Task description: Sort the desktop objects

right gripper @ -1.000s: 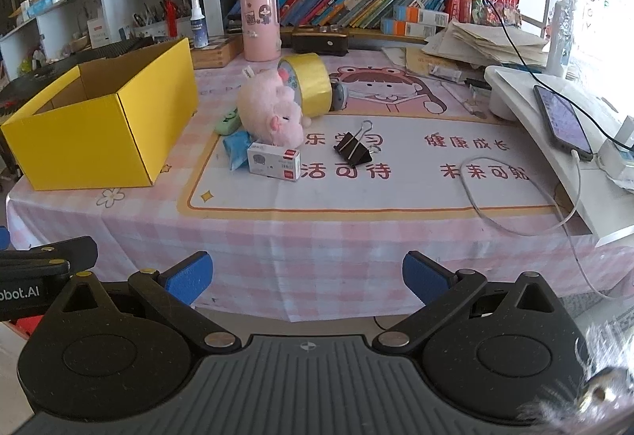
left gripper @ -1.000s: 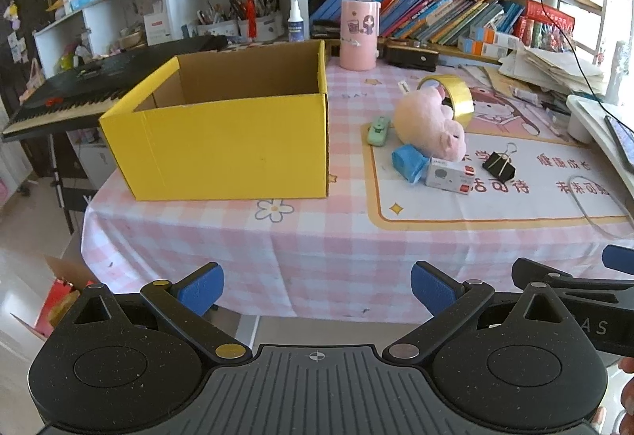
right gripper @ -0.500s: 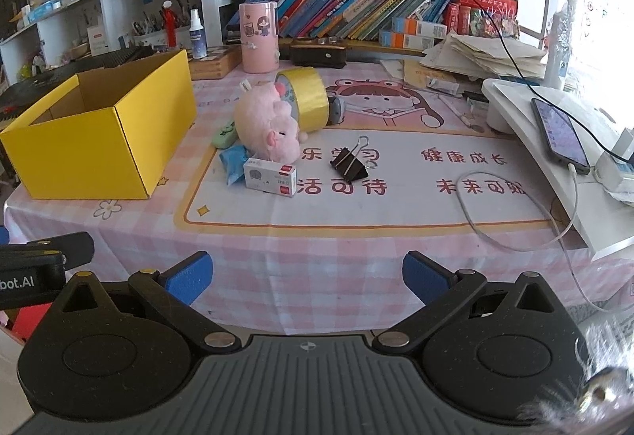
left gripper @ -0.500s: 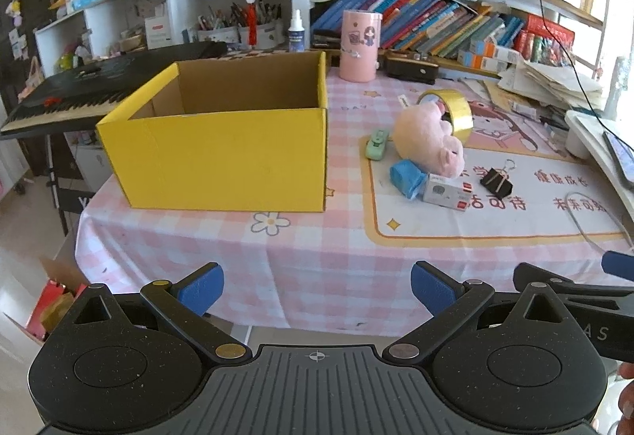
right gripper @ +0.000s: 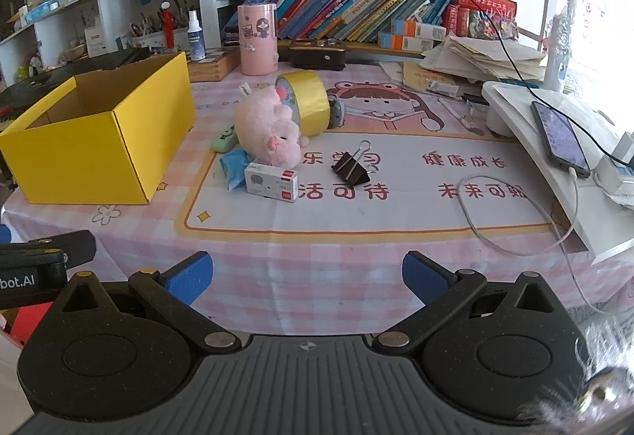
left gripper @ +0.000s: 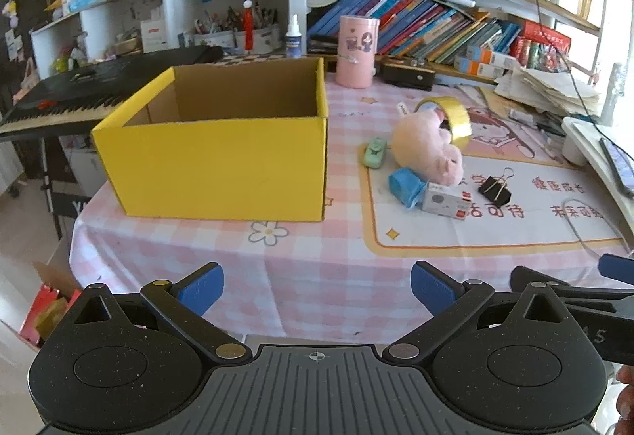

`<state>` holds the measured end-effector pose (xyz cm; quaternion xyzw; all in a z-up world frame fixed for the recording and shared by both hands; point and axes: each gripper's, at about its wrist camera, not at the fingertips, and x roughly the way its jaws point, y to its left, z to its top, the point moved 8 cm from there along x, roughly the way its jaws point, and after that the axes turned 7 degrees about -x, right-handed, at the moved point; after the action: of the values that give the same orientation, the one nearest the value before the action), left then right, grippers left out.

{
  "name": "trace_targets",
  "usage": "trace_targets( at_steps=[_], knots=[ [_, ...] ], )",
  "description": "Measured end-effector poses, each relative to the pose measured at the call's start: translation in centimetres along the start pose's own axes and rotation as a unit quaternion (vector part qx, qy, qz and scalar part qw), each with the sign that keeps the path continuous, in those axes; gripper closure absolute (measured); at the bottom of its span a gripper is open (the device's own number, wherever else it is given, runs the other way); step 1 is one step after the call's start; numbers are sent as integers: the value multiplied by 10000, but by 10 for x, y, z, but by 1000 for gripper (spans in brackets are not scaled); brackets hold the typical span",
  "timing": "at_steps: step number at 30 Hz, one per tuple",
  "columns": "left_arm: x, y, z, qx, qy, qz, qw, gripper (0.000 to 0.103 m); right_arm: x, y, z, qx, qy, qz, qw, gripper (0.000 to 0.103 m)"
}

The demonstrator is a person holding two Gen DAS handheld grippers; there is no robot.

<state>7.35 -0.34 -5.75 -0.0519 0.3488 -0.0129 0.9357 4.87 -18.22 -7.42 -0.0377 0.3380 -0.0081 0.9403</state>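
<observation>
An open yellow cardboard box (left gripper: 222, 161) (right gripper: 95, 142) stands empty on the left of the pink checked table. To its right lies a cluster: a pink plush toy (left gripper: 428, 147) (right gripper: 269, 130), a yellow tape roll (left gripper: 451, 116) (right gripper: 307, 102), a green item (left gripper: 374, 153) (right gripper: 224, 138), a blue packet (left gripper: 404, 187) (right gripper: 233, 167), a small white box (left gripper: 445, 201) (right gripper: 271, 183) and a black binder clip (left gripper: 494, 190) (right gripper: 350, 169). My left gripper (left gripper: 317, 284) and right gripper (right gripper: 307, 274) hang open before the table's near edge, both holding nothing.
A pink cup (right gripper: 257, 39), books and stacked papers (right gripper: 483, 58) line the back. At the right, a white stand (right gripper: 554, 142) carries a phone with a white cable (right gripper: 495, 237) looping onto the mat. A black keyboard (left gripper: 79, 94) sits left of the table.
Both grippers have risen and pulled back a little, so the table sits lower and farther in both views. Their fingers stay open. Nothing on the table moved.
</observation>
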Motion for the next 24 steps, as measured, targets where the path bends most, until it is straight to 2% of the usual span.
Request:
trace_targets(
  at_steps=[11,20,24],
  knots=[
    [0,6,5,-126,-41,-99,9999,1,-1,-2,3,85,-17,-129,9999,0],
    [-3,1,7,52,-127,-125,9998,1,-1,2,3,50,63,-61,9999,0],
    [-2,-1,6,68,-85,-113,9999,1,-2,0,4,168,17,106,9998,0]
  ],
)
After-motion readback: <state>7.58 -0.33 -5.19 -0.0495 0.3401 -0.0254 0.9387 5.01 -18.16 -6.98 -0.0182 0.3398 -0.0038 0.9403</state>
